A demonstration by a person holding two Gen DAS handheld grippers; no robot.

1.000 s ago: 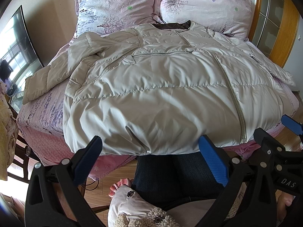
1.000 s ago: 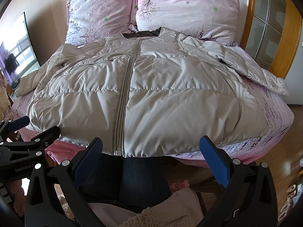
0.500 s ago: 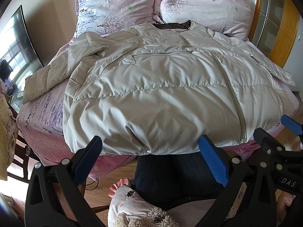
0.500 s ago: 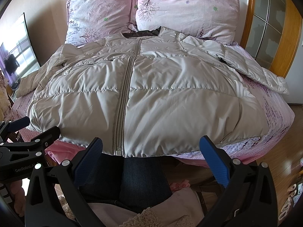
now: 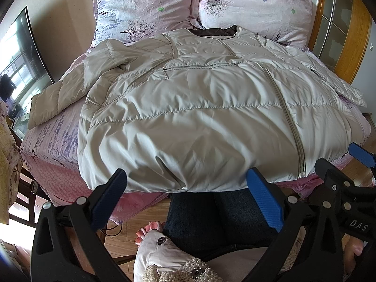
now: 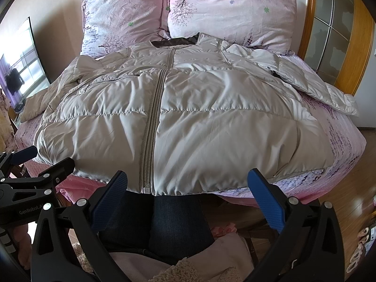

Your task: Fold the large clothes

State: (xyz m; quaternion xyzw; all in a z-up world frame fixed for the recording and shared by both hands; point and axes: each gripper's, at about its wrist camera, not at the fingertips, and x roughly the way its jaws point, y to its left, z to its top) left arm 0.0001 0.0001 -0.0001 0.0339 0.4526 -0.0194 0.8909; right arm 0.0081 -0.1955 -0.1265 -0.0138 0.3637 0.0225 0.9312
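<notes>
Left wrist view gives you the jacket (image 5: 199, 122) spread face up across the bed (image 5: 47, 145), zipped shut, collar toward the headboard and hem hanging just over the near edge. You cannot see what lies under it, and the hem hides the bed's front edge in the middle. Its fabric is pale grey-beige, quilted in broad bands and creased. One sleeve (image 5: 58, 94) trails off toward the left side of the bed, bent at the elbow; the other sleeve (image 6: 317, 87) lies out to the right, its cuff near the bed's right edge. A dark lining shows at the collar (image 6: 176, 42).

Your left tool (image 5: 188, 199) hangs below the hem, its two blue fingers (image 5: 110, 197) spread wide and holding nothing, not touching the jacket. Your right tool (image 6: 188, 199) is the same: fingers (image 6: 265, 199) wide apart, just short of the hem, empty. Each tool shows at the edge of the other's view, cut off by the frame.

Two pillows (image 6: 230, 11) stand against the headboard, touching each other, the collar just in front of them. One TV (image 5: 21, 65) sits at the left, half cut off. Your legs (image 6: 164, 223) in dark jeans fill the space between the tools.
</notes>
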